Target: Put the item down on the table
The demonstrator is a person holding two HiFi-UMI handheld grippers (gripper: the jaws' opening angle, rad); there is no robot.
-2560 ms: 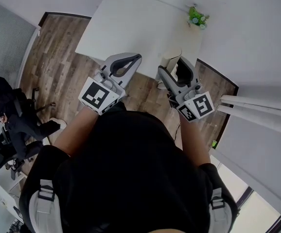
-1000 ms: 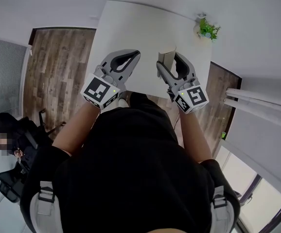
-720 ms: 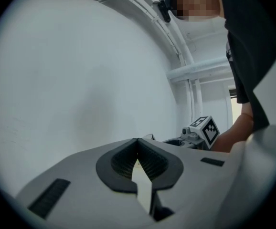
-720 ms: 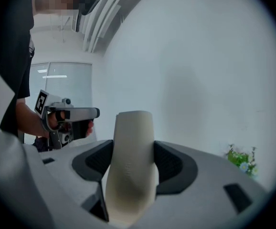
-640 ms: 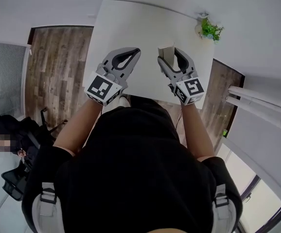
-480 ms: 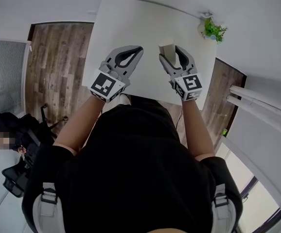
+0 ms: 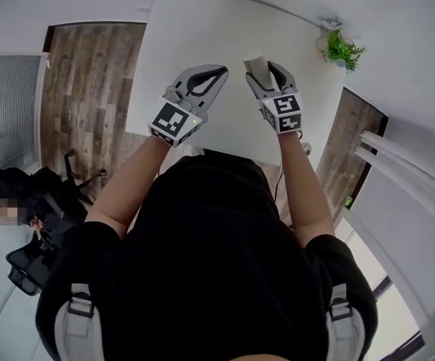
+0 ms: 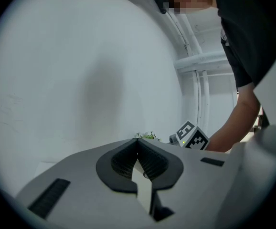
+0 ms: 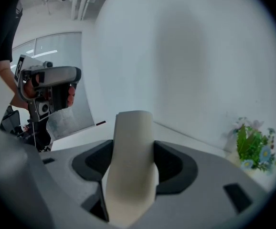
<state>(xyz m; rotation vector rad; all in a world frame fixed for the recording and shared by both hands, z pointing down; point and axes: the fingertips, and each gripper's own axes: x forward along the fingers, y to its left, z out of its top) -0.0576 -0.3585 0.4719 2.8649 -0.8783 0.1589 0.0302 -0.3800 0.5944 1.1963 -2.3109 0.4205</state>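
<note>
Cream-coloured item (image 7: 255, 64), a narrow curved piece with no print on the faces that show, stands upright between the jaws of the right tool (image 7: 267, 71). The right gripper view shows both ribbed pads pressed against its sides (image 9: 131, 166), so the tool is clenched on it. The item now hangs above the white counter (image 7: 180, 36), near its middle, and appears clear of the surface.

Change over the last seconds: both tools have travelled forward from above the wooden floor to above the counter, and the person has closed up to its near edge. The grasp on the item has stayed the same throughout. Judged from this, the carry is nearly complete; lowering and release remain to be done.

The left tool (image 7: 216, 72) is level with the right, well apart from it. Its jaws are together on nothing (image 8: 138, 144).

A small potted plant (image 7: 340, 50) occupies the far right corner of the counter, away from the item.

Writing: none legible anywhere. The cube (image 7: 174, 119) on each tool bears only black-and-white square markers, which are patterns and not text.
</note>
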